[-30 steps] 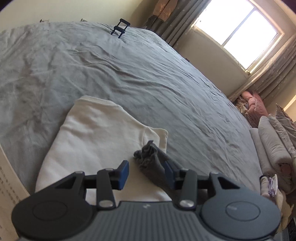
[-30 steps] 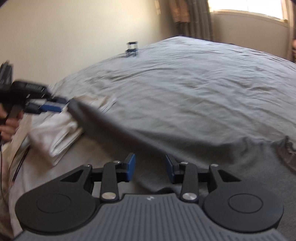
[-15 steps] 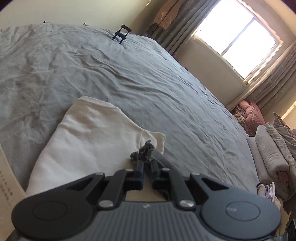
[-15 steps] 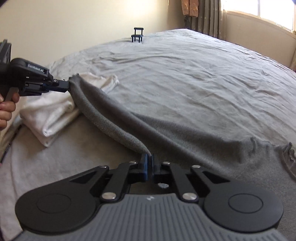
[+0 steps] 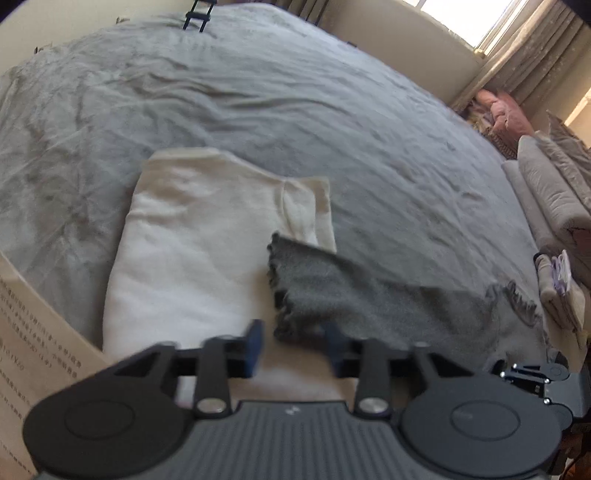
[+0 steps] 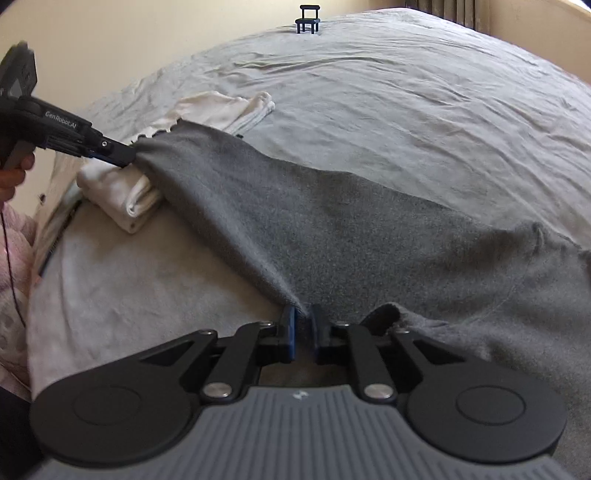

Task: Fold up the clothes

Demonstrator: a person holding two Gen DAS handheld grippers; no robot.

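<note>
My left gripper (image 5: 293, 345) jaws are opening off the soft, limp grey garment (image 6: 332, 221) draped beside the folded white garment (image 5: 192, 240) on the bed (image 5: 258, 92), while my right gripper (image 6: 302, 325) jaws, narrow, are opening around its edge, the best hold.

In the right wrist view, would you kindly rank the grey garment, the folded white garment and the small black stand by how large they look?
1. Grey garment, spread nearest the camera.
2. Folded white garment, partly covered by the grey one.
3. Small black stand, far across the bed, so distance shrinks it.
</note>
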